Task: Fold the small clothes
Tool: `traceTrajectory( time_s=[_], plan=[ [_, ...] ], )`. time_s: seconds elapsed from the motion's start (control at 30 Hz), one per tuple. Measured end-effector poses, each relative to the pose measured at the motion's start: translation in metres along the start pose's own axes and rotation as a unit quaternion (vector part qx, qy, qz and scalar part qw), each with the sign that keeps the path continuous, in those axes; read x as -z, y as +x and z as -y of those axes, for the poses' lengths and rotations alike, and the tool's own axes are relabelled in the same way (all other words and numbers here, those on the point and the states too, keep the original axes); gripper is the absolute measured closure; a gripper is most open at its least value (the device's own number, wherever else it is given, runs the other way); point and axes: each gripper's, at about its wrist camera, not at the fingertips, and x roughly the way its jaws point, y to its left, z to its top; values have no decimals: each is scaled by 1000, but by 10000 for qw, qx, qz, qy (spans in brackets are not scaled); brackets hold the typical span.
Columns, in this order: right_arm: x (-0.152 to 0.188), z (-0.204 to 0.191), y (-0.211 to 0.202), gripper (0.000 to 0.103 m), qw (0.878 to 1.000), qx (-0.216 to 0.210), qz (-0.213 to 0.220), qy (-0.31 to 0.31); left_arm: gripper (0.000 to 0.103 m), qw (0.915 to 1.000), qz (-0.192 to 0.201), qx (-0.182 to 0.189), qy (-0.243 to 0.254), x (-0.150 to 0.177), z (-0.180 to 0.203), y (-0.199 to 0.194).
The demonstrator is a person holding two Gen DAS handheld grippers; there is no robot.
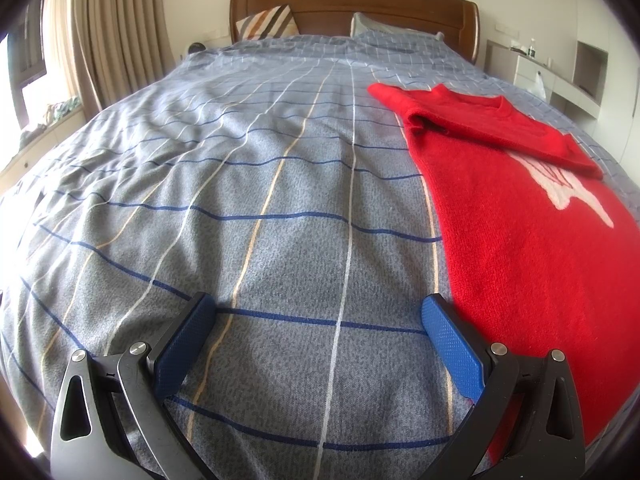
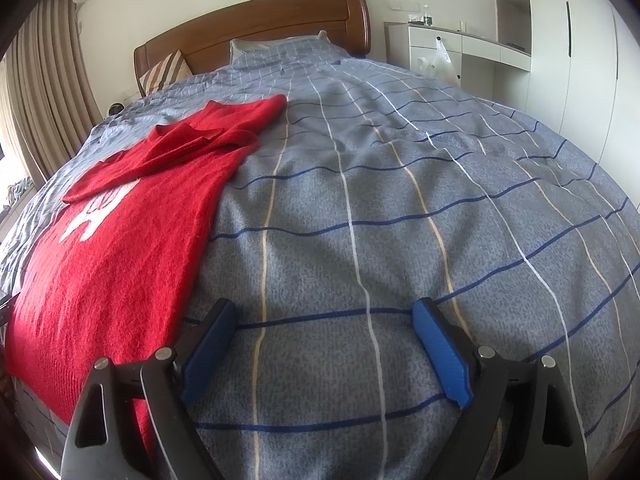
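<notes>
A red knit sweater [image 1: 520, 240] with a white pattern lies flat on the blue-grey checked bedspread [image 1: 260, 200]. Both sleeves are folded across its chest. In the left wrist view it lies to the right of my left gripper [image 1: 318, 312], which is open and empty over bare bedspread, its right finger at the sweater's edge. In the right wrist view the sweater [image 2: 112, 264] lies to the left of my right gripper [image 2: 324, 316], which is open and empty over the bedspread [image 2: 400, 200].
A wooden headboard [image 1: 352, 4] with a striped cushion [image 1: 268, 22] and a pillow [image 1: 380, 28] stands at the far end. Curtains [image 1: 116, 28] hang on the left. A white desk and cupboards [image 2: 480, 48] stand on the right.
</notes>
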Motion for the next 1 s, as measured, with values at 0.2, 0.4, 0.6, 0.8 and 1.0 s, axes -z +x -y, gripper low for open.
traceTrajectory(
  time_s=[0.2, 0.4, 0.6, 0.8, 1.0],
  plan=[
    [1, -1, 0, 13, 10000, 30, 15, -35, 0, 10000, 2, -2, 2, 0, 0, 0],
    [2, -2, 1, 12, 9999, 67, 36, -81, 0, 10000, -10, 12, 6, -2, 1, -1],
    [2, -2, 1, 12, 9999, 77, 42, -98, 0, 10000, -8, 10, 7, -3, 0, 0],
    [3, -3, 1, 11, 9999, 79, 43, -98, 0, 10000, -6, 8, 9, -2, 0, 0],
    [-3, -5, -5, 12, 9998, 111, 67, -118, 0, 10000, -1, 13, 4, -1, 1, 0]
  ],
)
